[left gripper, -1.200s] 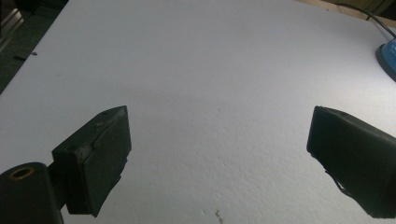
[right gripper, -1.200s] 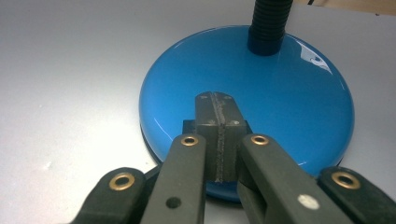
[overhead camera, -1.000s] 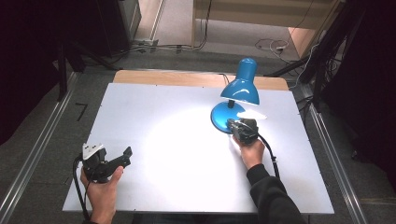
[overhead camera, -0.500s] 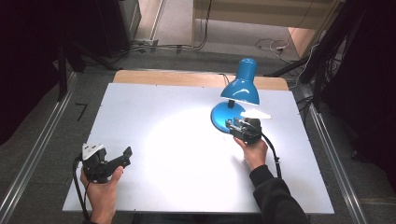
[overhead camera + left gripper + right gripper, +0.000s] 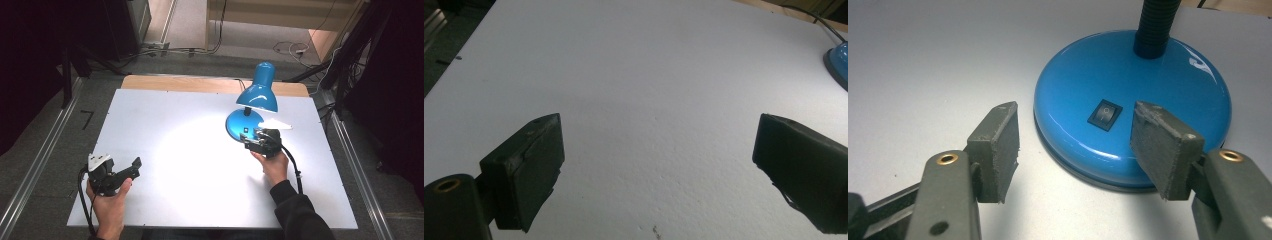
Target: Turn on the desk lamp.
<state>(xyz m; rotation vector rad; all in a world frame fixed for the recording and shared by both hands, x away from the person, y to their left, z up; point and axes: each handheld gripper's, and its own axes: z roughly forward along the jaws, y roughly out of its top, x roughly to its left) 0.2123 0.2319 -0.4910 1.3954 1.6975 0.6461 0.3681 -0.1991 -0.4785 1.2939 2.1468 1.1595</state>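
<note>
Right gripper [image 5: 1075, 150] poised at the lamp's switch [image 5: 1104, 114].
Its jaws stood apart, the blue lamp base [image 5: 1158, 75] just ahead; a skewed push could have slid the base. The left gripper [image 5: 131, 169], also open, idled far aside.

In the left gripper view, the lamp base [image 5: 839, 62] is cut off by the right edge, leaving a blue sliver and a bit of cord. In the right gripper view, the lamp's neck [image 5: 1155, 25] runs off the top edge, and the mark on the switch [image 5: 1104, 114] is too small to read. From above, the shade [image 5: 258, 92] hides part of the base.
</note>
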